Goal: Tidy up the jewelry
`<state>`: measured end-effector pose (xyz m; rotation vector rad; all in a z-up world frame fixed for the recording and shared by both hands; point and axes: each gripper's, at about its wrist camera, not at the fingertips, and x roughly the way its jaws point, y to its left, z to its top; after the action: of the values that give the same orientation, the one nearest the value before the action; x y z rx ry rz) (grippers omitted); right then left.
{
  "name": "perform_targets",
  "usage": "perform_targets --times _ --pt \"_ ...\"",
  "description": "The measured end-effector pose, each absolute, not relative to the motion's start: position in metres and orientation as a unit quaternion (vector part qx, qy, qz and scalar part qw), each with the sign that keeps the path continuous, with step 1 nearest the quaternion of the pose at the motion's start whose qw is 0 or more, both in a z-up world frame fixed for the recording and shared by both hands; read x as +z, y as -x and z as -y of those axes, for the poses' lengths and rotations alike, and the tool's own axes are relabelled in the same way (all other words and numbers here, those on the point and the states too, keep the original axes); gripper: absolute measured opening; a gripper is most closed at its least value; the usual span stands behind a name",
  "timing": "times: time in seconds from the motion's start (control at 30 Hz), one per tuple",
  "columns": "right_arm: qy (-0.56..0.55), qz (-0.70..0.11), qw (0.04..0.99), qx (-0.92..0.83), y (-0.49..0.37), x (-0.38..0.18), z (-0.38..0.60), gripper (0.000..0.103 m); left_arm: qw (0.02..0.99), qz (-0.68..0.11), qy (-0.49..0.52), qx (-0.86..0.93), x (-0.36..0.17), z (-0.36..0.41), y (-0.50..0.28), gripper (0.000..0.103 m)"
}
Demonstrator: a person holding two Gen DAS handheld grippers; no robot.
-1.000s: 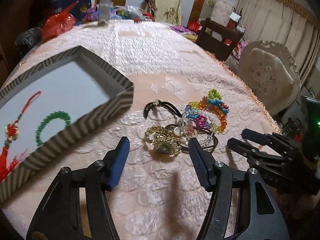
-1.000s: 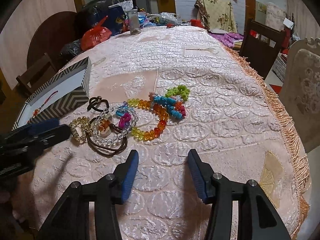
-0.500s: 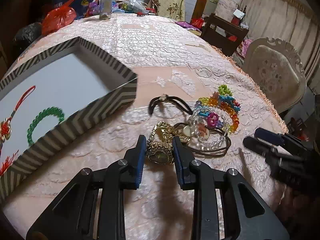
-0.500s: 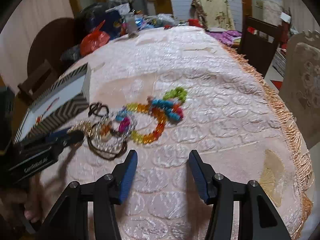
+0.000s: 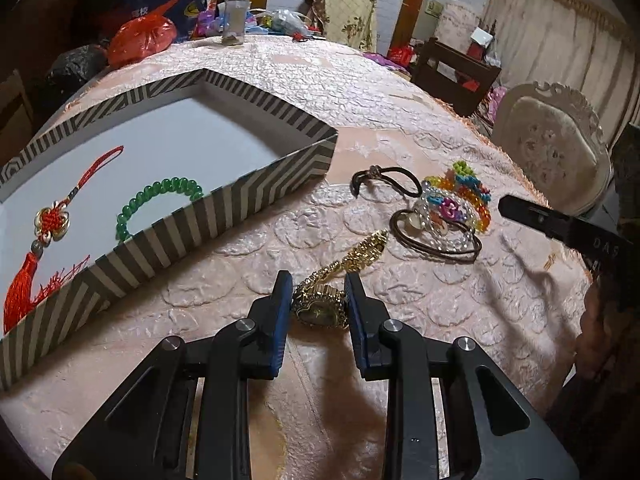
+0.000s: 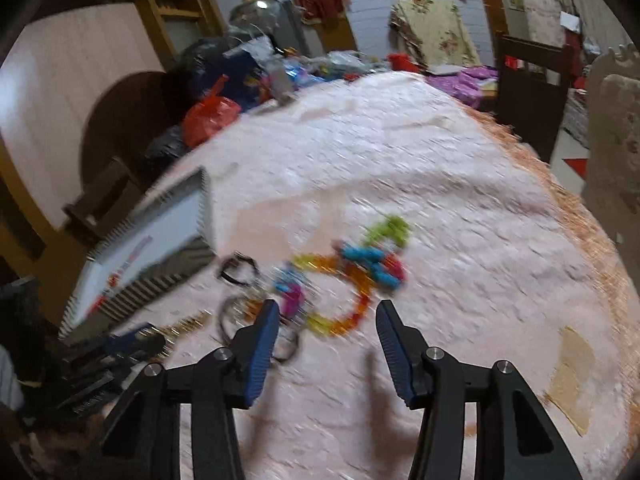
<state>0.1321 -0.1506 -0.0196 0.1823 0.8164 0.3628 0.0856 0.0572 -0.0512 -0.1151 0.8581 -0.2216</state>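
My left gripper (image 5: 318, 300) is shut on a gold watch (image 5: 320, 310), its band (image 5: 362, 254) trailing toward the jewelry pile. The striped box (image 5: 224, 204) at left holds a green bead bracelet (image 5: 160, 196) and a red tassel charm (image 5: 48, 224). A pile with a colourful bead bracelet (image 5: 460, 200), a clear bead bracelet (image 5: 440, 236), brown cords (image 5: 436, 250) and a black hair tie (image 5: 384, 180) lies right of the box. My right gripper (image 6: 326, 336) is open above the blurred colourful beads (image 6: 352, 276); it also shows in the left wrist view (image 5: 560, 224).
The pink embossed tablecloth (image 5: 360, 100) covers a long table. Red bag (image 5: 140, 38), jar (image 5: 234, 18) and clutter sit at the far end. A cream chair (image 5: 556, 152) stands at the right edge. The fringed table edge (image 6: 592, 240) runs along the right.
My left gripper closed on the gold watch and pulled it back from the pile, stretching the band out. My right gripper moved in toward the colourful beads; its view is motion-blurred.
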Motion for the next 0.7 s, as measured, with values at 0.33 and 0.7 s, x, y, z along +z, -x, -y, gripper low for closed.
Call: perform_targets --times 0.33,0.7 --pt "0.024 -0.381 0.884 0.271 -0.156 -0.021 0.067 0.048 0.903 -0.413 0.057 -0.105 -0.05 -0.056 -0.083 0.025" --pt "0.051 -0.422 0.876 0.228 -0.186 -0.042 0.045 0.015 0.903 -0.413 0.056 -0.104 -0.05 -0.057 -0.084 0.025"
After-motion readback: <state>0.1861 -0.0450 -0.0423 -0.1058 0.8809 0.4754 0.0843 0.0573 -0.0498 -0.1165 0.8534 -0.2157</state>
